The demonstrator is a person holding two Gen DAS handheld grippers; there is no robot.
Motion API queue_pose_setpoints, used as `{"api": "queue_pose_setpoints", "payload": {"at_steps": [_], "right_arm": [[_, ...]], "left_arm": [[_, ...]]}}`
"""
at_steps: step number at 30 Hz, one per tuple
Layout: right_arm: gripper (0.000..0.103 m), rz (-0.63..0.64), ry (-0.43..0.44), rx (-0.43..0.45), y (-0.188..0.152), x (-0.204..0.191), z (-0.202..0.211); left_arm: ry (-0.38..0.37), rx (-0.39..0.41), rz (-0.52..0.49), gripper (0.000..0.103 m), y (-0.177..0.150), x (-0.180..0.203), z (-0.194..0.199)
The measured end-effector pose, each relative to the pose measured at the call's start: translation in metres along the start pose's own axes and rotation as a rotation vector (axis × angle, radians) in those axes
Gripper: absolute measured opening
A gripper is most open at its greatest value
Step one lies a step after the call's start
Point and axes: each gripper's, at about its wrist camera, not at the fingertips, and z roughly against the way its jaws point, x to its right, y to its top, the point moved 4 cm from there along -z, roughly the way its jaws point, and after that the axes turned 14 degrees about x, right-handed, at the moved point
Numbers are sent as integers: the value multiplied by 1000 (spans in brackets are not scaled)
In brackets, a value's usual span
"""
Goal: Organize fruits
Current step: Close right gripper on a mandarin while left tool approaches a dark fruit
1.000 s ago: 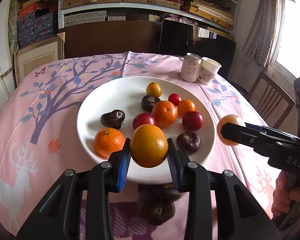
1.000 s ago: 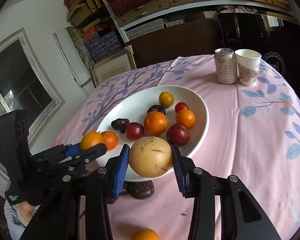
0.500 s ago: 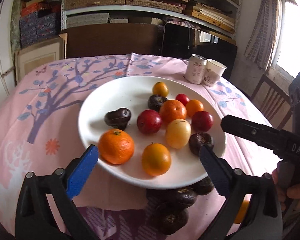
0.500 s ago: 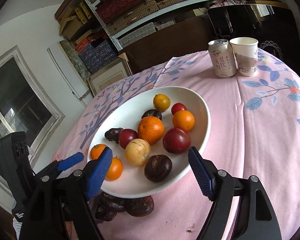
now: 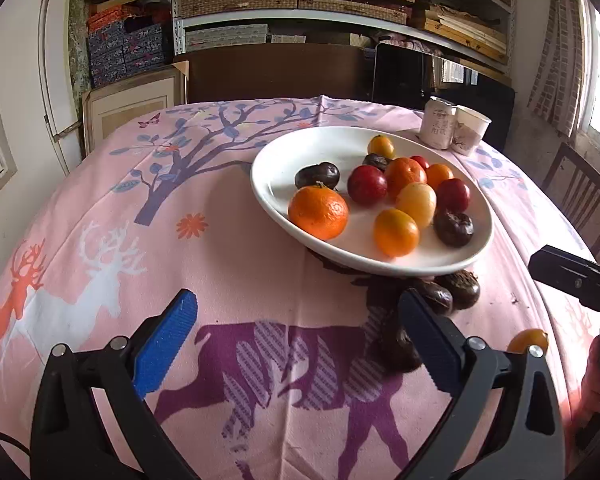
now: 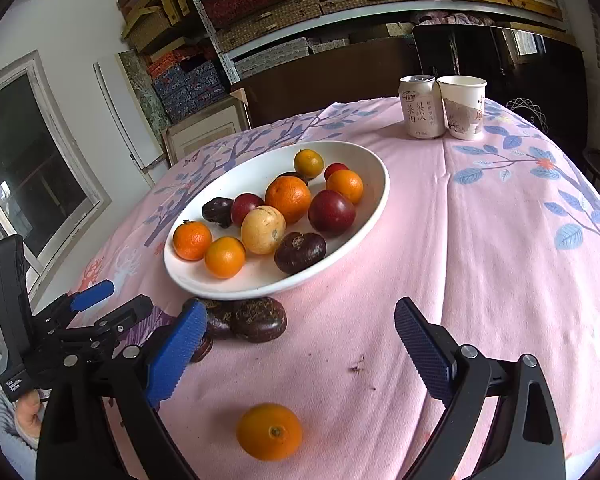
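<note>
The left gripper [image 5: 298,344] is held low over the pink printed tablecloth [image 5: 100,216], its blue ribbed pads [image 5: 164,344] wide apart and holding nothing. Ahead of it and a little to the right stands the white oval plate [image 5: 268,168], smooth and glossy, with round fruits: a rough-skinned orange [image 5: 318,212], red plums [image 5: 367,185], a pale yellow fruit [image 5: 416,204] and dark wrinkled ones [image 5: 453,228]. More dark fruits [image 5: 458,289] lie on the cloth just beyond its right finger, under the plate edge. The right gripper [image 6: 296,348] is also spread wide and empty; a small orange fruit [image 6: 269,431] lies on the cloth between its fingers, close to the camera. Far ahead stand a can [image 6: 421,106] and a paper cup [image 6: 463,107], touching.
</note>
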Motion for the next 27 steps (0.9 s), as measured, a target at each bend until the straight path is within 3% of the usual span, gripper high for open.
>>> {"api": "queue_pose_setpoints", "payload": {"at_steps": [5, 12, 17, 22, 27], "right_arm": [[96, 23, 21, -10, -15, -6, 16], [99, 49, 24, -22, -24, -12, 24], [99, 50, 14, -37, -25, -12, 21], [99, 53, 12, -47, -27, -12, 19], [99, 41, 9, -51, -27, -10, 19]], "left_arm": [[-119, -7, -38, 99, -10, 21, 7], [-60, -113, -125, 99, -21, 36, -12], [-110, -157, -105, 99, -25, 44, -19], [-45, -191, -163, 99, -28, 50, -32], [63, -202, -81, 99, -27, 10, -32]]}}
